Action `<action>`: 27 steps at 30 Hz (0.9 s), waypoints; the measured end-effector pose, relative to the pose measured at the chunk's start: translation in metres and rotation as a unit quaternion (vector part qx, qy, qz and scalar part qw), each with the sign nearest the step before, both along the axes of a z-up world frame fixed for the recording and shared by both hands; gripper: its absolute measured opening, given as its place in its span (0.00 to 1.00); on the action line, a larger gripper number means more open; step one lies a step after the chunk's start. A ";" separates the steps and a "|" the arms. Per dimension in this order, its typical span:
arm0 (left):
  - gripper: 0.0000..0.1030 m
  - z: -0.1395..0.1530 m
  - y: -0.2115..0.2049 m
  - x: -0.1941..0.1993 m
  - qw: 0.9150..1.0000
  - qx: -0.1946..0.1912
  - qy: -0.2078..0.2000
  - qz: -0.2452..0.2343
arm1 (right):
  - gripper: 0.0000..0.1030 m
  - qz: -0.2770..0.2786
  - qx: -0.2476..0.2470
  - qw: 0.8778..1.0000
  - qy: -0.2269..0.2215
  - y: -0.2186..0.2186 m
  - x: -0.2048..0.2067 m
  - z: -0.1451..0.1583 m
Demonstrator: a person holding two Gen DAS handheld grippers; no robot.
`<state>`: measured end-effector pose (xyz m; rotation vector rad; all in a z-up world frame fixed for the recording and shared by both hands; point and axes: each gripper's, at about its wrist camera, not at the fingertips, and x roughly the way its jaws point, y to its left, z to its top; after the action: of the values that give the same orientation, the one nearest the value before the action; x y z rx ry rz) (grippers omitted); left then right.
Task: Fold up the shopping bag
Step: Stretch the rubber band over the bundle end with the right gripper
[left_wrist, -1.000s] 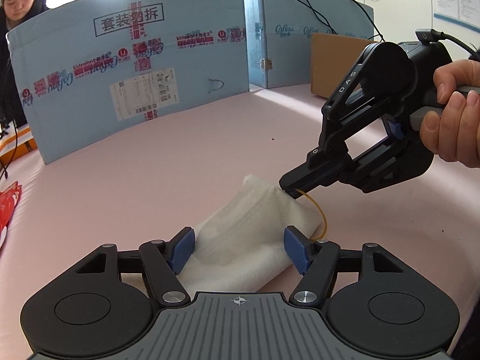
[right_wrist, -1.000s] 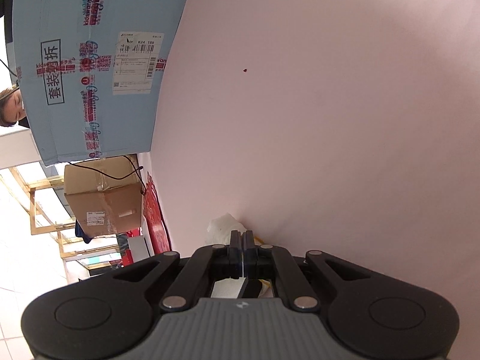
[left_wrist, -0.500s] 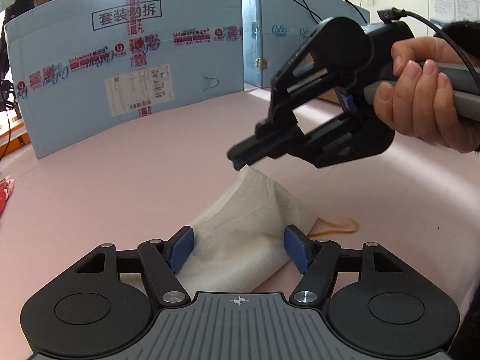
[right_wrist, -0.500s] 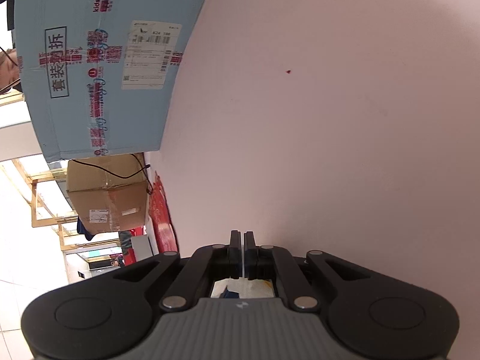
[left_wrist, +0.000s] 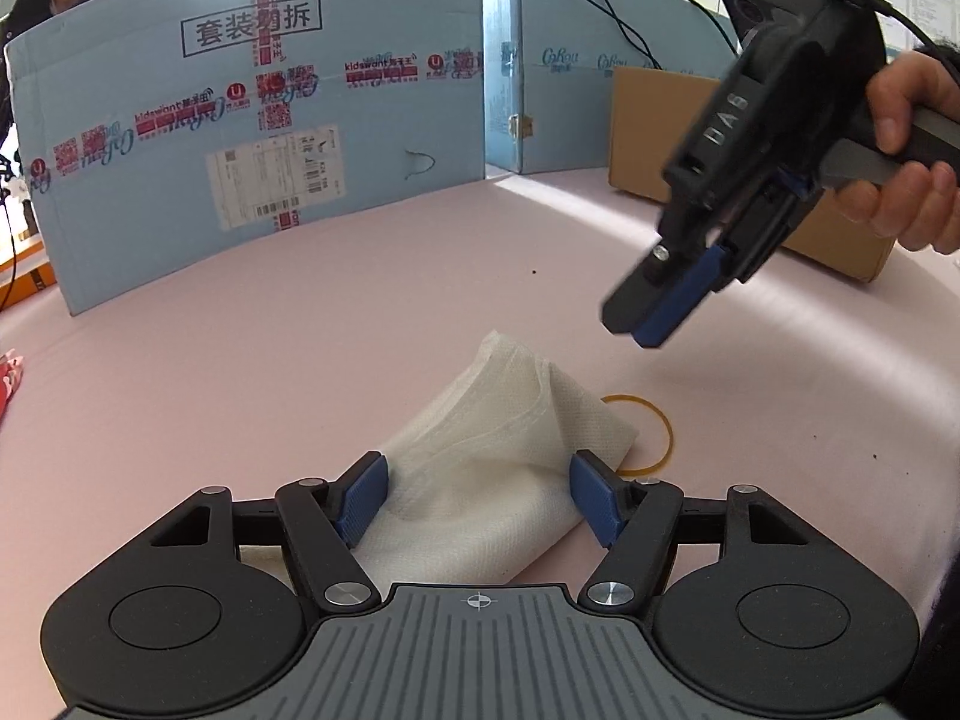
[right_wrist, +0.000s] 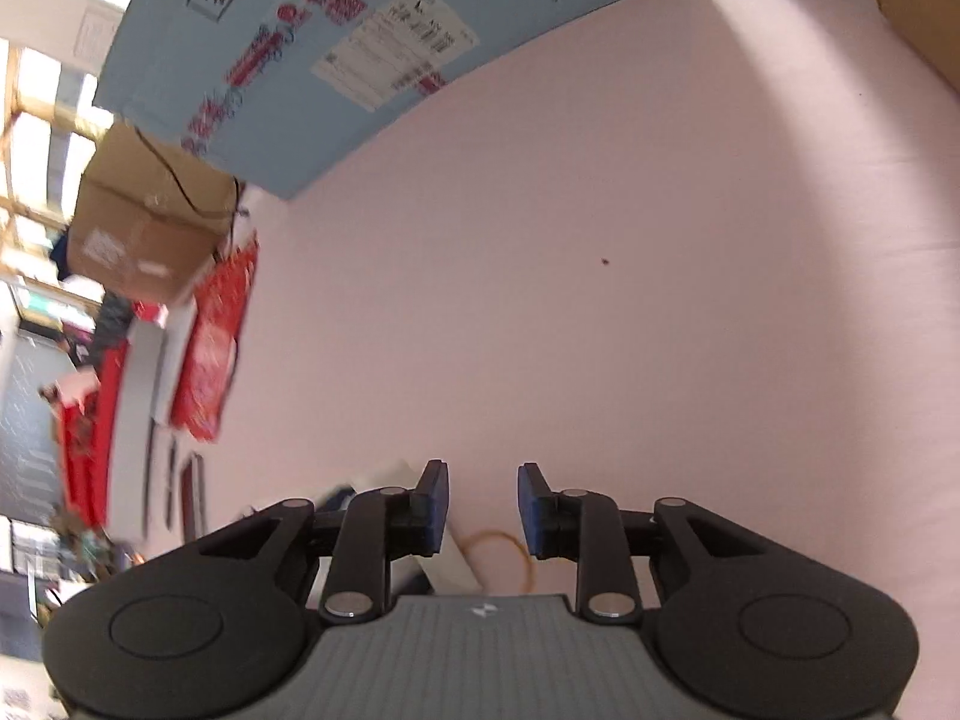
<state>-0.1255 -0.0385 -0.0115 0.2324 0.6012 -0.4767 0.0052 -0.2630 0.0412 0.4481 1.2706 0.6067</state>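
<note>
1. Location of the work: the folded white non-woven shopping bag (left_wrist: 480, 480) lies as a compact bundle on the pink tabletop (left_wrist: 300, 330), near the operator. A thin orange rubber band (left_wrist: 651, 432) lies flat on the tabletop at the bundle's right edge, partly under its corner.
2. Left tongs (left_wrist: 477, 495): the jaws stand wide, one blue pad (left_wrist: 363, 495) on each side of the bundle. Whether the pads press the fabric cannot be told; they appear to bracket it and keep it from unrolling.
3. Right tongs (left_wrist: 651, 315): held in a hand (left_wrist: 906, 150) above and to the right of the bundle, pointing down. The jaws are opening and nothing is between them.
4. Step in hand, as judged: secure the bundle with the band.
5. Procedure: keep the left tongs steady so that the folds do not spring open. Bring the right tongs down on the exposed right arc of the band, away from the fabric, and close on the band only.
6. Caution: the band is thin and lies flat; a shallow, low approach should catch it more reliably.
</note>
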 end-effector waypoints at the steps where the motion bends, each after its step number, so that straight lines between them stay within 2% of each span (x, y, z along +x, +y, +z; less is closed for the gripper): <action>1: 0.66 0.001 0.000 0.000 1.000 0.001 -0.001 0.000 | 0.27 0.020 -0.019 1.000 -0.011 0.004 -0.006 -0.001; 3: 0.66 0.003 0.001 0.000 1.000 0.003 -0.001 -0.002 | 0.26 0.060 -0.059 0.996 -0.040 0.014 -0.018 -0.003; 7: 0.66 0.005 0.003 0.000 1.000 0.004 -0.004 -0.002 | 0.26 0.100 -0.109 0.982 -0.119 0.035 -0.035 0.004; 9: 0.66 0.006 0.004 0.000 1.000 0.004 -0.005 -0.003 | 0.26 0.125 -0.140 0.970 -0.154 0.045 -0.044 0.007; 11: 0.66 0.006 0.004 0.000 1.000 0.004 -0.006 -0.003 | 0.24 0.170 -0.189 0.942 -0.219 0.061 -0.061 0.008; 12: 0.66 0.007 0.004 0.000 1.000 0.004 -0.007 -0.003 | 0.24 0.180 -0.205 0.932 -0.238 0.066 -0.067 0.010; 13: 0.66 0.007 0.004 0.000 1.000 0.004 -0.007 -0.004 | 0.21 0.184 -0.208 0.928 -0.246 0.067 -0.070 0.011; 14: 0.66 0.008 0.004 0.000 1.000 0.003 -0.007 -0.004 | 0.12 0.189 -0.212 0.924 -0.254 0.069 -0.074 0.012; 16: 0.66 0.007 0.005 0.001 1.000 0.003 -0.007 -0.005 | 0.02 0.167 -0.170 0.946 -0.222 0.059 -0.067 0.014; 17: 0.66 0.007 0.005 0.001 1.000 0.002 -0.007 -0.006 | 0.01 0.156 -0.148 0.955 -0.205 0.055 -0.064 0.015; 19: 0.66 0.007 0.003 0.000 1.000 0.001 -0.007 -0.004 | 0.01 0.105 -0.072 0.982 -0.140 0.037 -0.051 0.011; 20: 0.66 0.008 -0.013 -0.006 1.000 0.001 -0.007 0.016 | 0.01 0.067 -0.031 0.992 -0.100 0.026 -0.045 0.005; 21: 0.66 0.008 -0.014 -0.007 1.000 0.002 -0.007 0.017 | 0.01 0.044 -0.002 0.996 -0.074 0.019 -0.042 -0.001; 23: 0.66 0.007 -0.014 -0.006 1.000 0.002 -0.007 0.016 | 0.01 -0.025 0.093 0.995 -0.003 -0.008 -0.037 -0.020; 27: 0.66 0.006 -0.015 -0.006 1.000 0.003 -0.007 0.016 | 0.01 -0.086 0.196 0.974 0.073 -0.029 -0.040 -0.044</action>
<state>-0.1318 -0.0536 -0.0051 0.2316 0.5915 -0.4420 -0.0348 -0.2922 -0.0029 0.9350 1.2358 0.6888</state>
